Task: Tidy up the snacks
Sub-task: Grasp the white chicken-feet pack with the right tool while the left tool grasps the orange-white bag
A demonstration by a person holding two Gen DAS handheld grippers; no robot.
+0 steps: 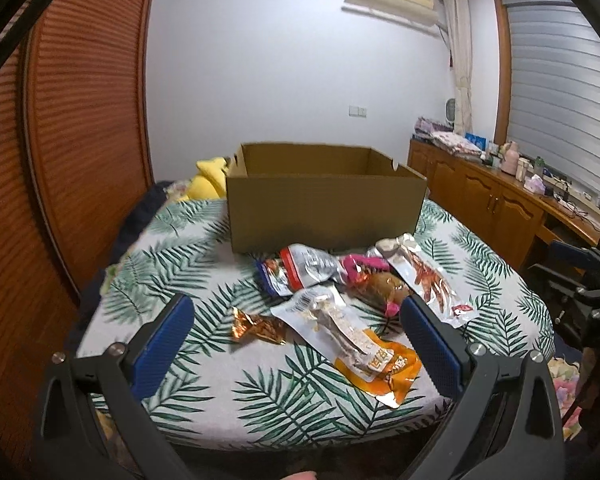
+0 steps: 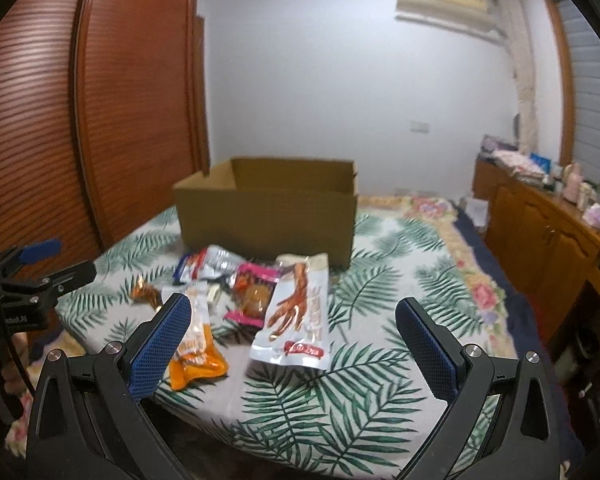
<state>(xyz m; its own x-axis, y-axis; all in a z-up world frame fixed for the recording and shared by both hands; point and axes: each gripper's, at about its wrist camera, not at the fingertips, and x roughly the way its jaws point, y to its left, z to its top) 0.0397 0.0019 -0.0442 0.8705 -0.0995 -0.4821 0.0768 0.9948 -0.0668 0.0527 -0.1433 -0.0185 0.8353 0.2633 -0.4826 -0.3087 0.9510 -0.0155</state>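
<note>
Both tools were spread wide and empty above the near edge of the bed (image 1: pixel 172 240) — the left tool (image 1: pixel 296 320) over an orange-ended packet (image 1: pixel 364 344), the right tool (image 2: pixel 294 320) just short of a chicken-foot packet (image 2: pixel 296 316). Around these lay a gold wrapper (image 1: pixel 256 326), a pink packet (image 1: pixel 358 266) and a silver pouch (image 1: pixel 308 268), overlapping in a loose heap. Behind the heap stood an open cardboard box (image 1: pixel 324 212) — nothing between. Farther off, a wooden cabinet (image 1: pixel 480 196) lined the window wall.
</note>
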